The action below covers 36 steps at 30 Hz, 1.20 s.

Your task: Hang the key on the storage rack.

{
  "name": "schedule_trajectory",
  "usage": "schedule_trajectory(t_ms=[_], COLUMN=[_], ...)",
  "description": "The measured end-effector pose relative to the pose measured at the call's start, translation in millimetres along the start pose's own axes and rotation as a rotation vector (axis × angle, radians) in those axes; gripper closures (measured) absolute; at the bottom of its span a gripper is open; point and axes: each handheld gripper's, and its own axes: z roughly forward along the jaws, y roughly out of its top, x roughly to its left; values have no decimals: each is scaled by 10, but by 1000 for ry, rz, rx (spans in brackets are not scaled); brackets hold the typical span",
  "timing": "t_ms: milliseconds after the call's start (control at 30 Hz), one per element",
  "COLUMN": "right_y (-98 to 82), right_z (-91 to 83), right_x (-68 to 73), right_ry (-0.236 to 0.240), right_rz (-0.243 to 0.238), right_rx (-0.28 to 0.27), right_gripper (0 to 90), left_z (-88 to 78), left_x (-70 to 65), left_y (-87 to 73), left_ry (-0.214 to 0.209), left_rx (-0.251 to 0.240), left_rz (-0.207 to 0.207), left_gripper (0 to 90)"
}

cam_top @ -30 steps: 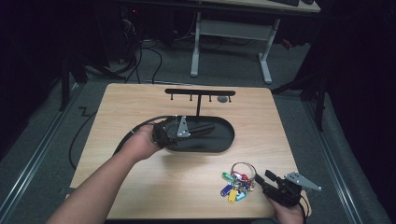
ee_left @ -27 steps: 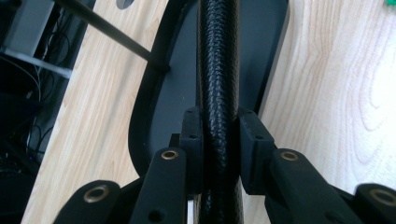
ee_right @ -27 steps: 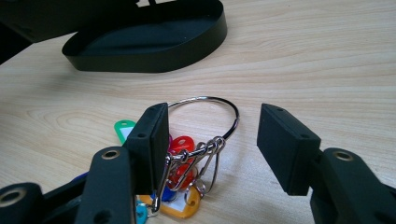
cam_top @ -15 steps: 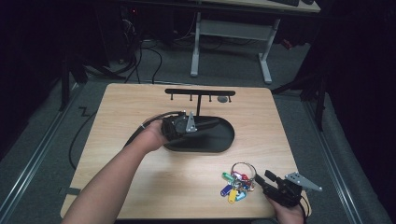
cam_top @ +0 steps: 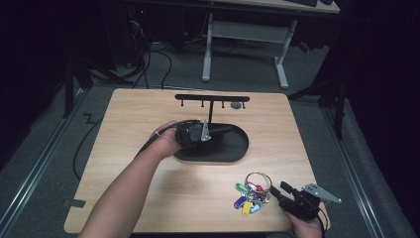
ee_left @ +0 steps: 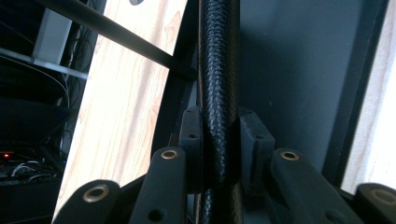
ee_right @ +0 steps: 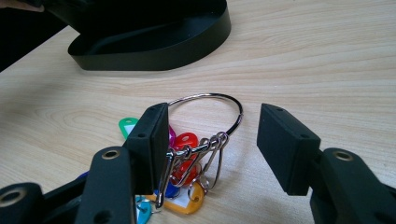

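Black oval tray (cam_top: pixel 233 151) seemingly empty, left gripper (ee_left: pixel 219 140) clamping its post (ee_left: pixel 218 70)

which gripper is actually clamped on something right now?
The left gripper: its jaws are shut on the stand's black post. The right gripper is open, jaws either side of the key ring.

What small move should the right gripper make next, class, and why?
Probably shut on the key ring. The right gripper is open with the ring and its coloured tags between its jaws, flat on the table, while the left gripper already clamps the stand's post.
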Motion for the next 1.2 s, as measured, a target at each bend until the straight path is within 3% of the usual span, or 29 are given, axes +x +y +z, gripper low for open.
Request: schedule_trajectory(t_ms=[167, 300, 433, 667, 867, 933, 1200], right_y=[-4, -8, -9, -13, -16, -16, -13], right_z=[1, 5, 3, 15, 17, 19, 23], right_x=[-1, -2, -3, 9, 4, -2, -3], right_ry=[2, 2, 2, 5, 4, 6, 6], right_rz=[7, 6, 11, 4, 8, 9, 6], right_rx=[4, 4, 4, 11, 14, 14, 15], right_gripper=[441, 441, 441, 441, 441, 441, 440], left_z=[48, 92, 99, 138, 156, 159, 172], left_x=[-31, -100, -135, -169, -153, -157, -142], left_y=[2, 8, -14, -32, -41, -53, -115], left_ry=[5, -9, -41, -94, -109, -103, -142], left_rx=[-1, 30, 27, 40, 48, 57, 77], left_rz=[14, 35, -9, -50, -89, -84, -151], left_gripper=[739, 731, 707, 642, 590, 559, 485])
